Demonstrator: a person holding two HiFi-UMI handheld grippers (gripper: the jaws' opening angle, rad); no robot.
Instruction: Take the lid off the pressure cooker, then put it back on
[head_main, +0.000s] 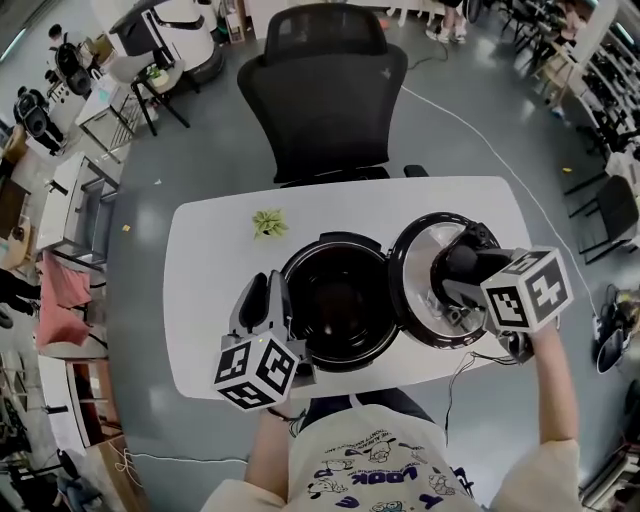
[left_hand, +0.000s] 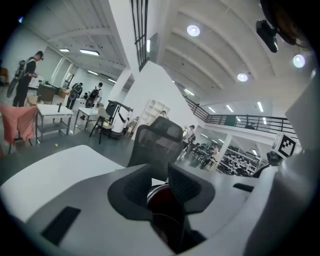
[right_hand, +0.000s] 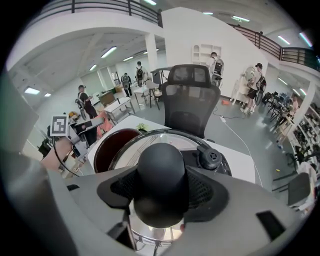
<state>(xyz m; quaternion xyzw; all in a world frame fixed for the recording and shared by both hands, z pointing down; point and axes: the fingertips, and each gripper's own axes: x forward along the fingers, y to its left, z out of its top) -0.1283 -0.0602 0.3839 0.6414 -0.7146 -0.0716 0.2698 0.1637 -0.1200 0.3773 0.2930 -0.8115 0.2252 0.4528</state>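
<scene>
The black pressure cooker pot (head_main: 335, 300) stands uncovered in the middle of the white table, its dark inside showing. Its round lid (head_main: 420, 250) hangs tilted just right of the pot, shiny underside partly toward me. My right gripper (head_main: 450, 275) is shut on the lid's black knob (right_hand: 161, 175), and the pads press both its sides. The lid's steel top (right_hand: 150, 142) and valve (right_hand: 210, 158) lie beyond it. My left gripper (head_main: 262, 290) hovers over the pot's left rim. Its jaws stand slightly apart with nothing between the pads, and the dark red pot wall (left_hand: 160, 200) shows below them.
A small green plant sprig (head_main: 268, 222) lies on the table (head_main: 210, 300) behind the pot. A black office chair (head_main: 325, 90) stands at the far edge. Thin cables (head_main: 465, 370) hang off the table's near right corner.
</scene>
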